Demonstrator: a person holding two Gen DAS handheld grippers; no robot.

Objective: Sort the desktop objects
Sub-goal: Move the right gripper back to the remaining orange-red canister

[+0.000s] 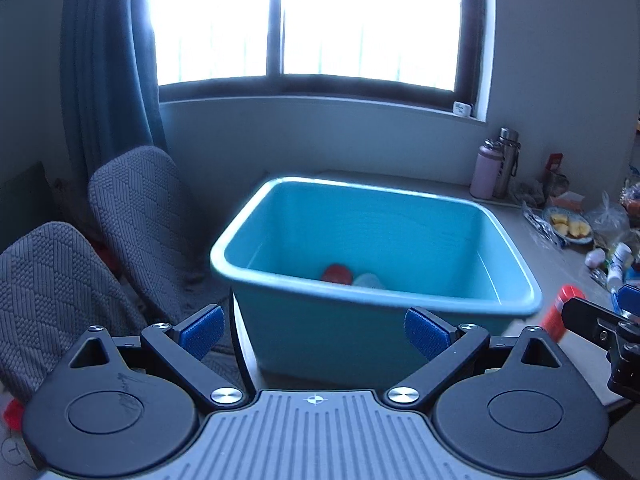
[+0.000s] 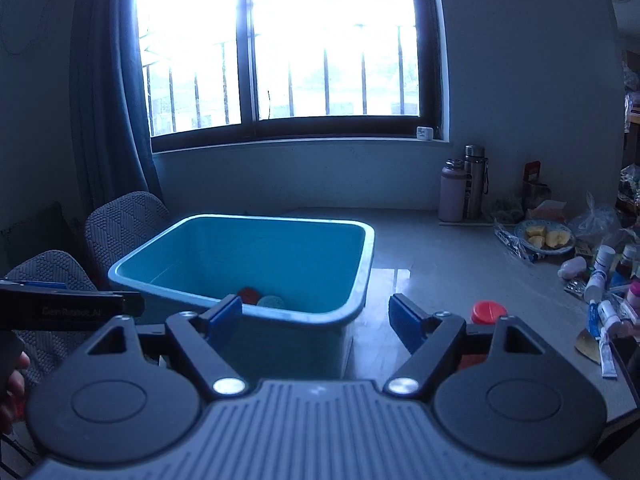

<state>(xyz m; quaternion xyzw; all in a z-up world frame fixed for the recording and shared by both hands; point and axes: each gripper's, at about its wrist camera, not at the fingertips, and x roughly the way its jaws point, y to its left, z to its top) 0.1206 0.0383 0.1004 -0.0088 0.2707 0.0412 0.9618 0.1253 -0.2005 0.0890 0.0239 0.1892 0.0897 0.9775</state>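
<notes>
Your right gripper (image 2: 316, 320) hangs empty with jaws spread wide, just in front of the teal bin (image 2: 362, 276).

Your left gripper (image 1: 314, 332) is likewise wide open and holds nothing. The nearest piece to sort is probably the red-capped jar (image 2: 488, 314), standing on the table (image 2: 460, 272) just right of the bin, beside your right finger. Swing right, centre the jar's body between both pads, close squarely below the cap, then lift clear over the rim to join the red item (image 2: 248, 295) inside.
</notes>
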